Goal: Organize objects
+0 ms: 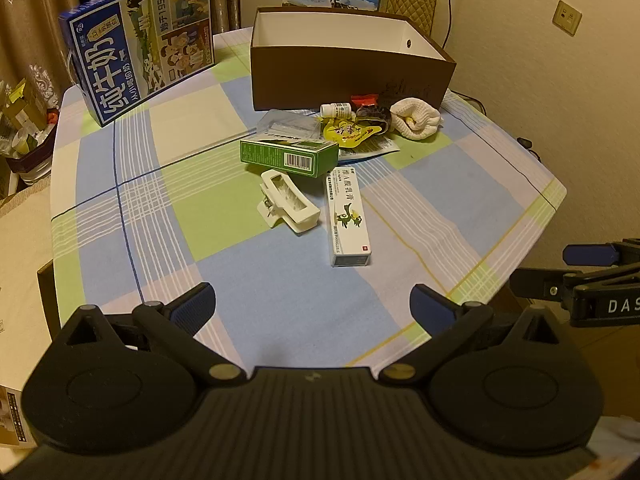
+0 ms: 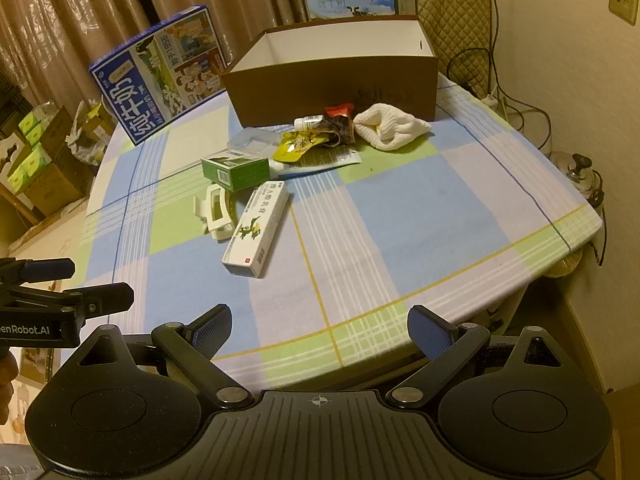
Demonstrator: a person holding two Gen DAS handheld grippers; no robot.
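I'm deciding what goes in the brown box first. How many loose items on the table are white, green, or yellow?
White: 4 (clip, long carton, small bottle, knitted cloth)
Green: 1 (carton)
Yellow: 1 (pouch)
Total: 6

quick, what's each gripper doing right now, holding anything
Left gripper: open, holding nothing, above the near part of the table.
Right gripper: open, holding nothing.
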